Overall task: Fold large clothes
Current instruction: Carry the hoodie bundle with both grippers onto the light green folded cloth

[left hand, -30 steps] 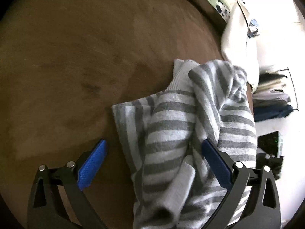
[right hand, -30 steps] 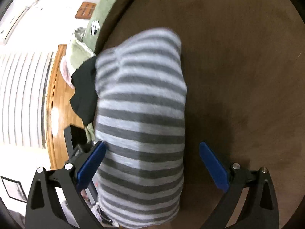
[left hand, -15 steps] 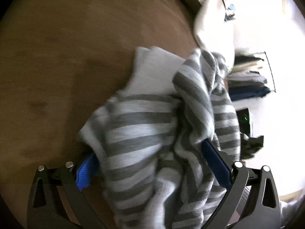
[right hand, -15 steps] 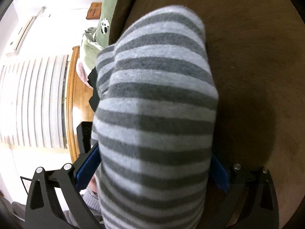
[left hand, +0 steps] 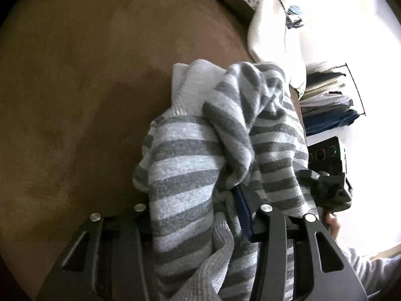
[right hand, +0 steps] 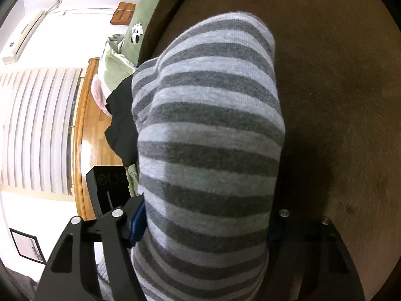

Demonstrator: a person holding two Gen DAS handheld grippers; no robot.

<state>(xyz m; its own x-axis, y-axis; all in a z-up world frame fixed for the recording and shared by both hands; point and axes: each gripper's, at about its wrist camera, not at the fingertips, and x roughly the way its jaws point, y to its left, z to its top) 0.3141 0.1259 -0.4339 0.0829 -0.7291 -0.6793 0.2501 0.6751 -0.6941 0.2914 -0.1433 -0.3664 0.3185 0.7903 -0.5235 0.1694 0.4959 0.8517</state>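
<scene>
Striped sweater (left hand: pixel 190 170) sits bunched on the brown bed (left hand: pixel 75 87), near the edge, rising up into both tools. Left tool (left hand: pixel 195 208): jaws closing, thick wad of knit between them, blue pad visible against the cloth on one side only. Right tool (right hand: pixel 205 223): jaws closing too, the rolled body of the sweater (right hand: pixel 208 130) fills the gap and both pads look pressed into it.

Handling, my read: soft, thick knit, light but bulky, stretches and sags, won't hold a crease. No slip risk; the risk is grabbing several layers at once. Better holds are the ribbed hem or cuff, single layer, not the middle of a wad.

Around: white pillow (left hand: pixel 273 25) at the bed edge just beyond the sweater, rack of folded clothes (left hand: pixel 328 100) past it, dark garment (right hand: pixel 122 125) and green bedding (right hand: pixel 115 67) beside it in the right view. Pillow and dark garment crowd the spreading room; the open brown surface is clear.
</scene>
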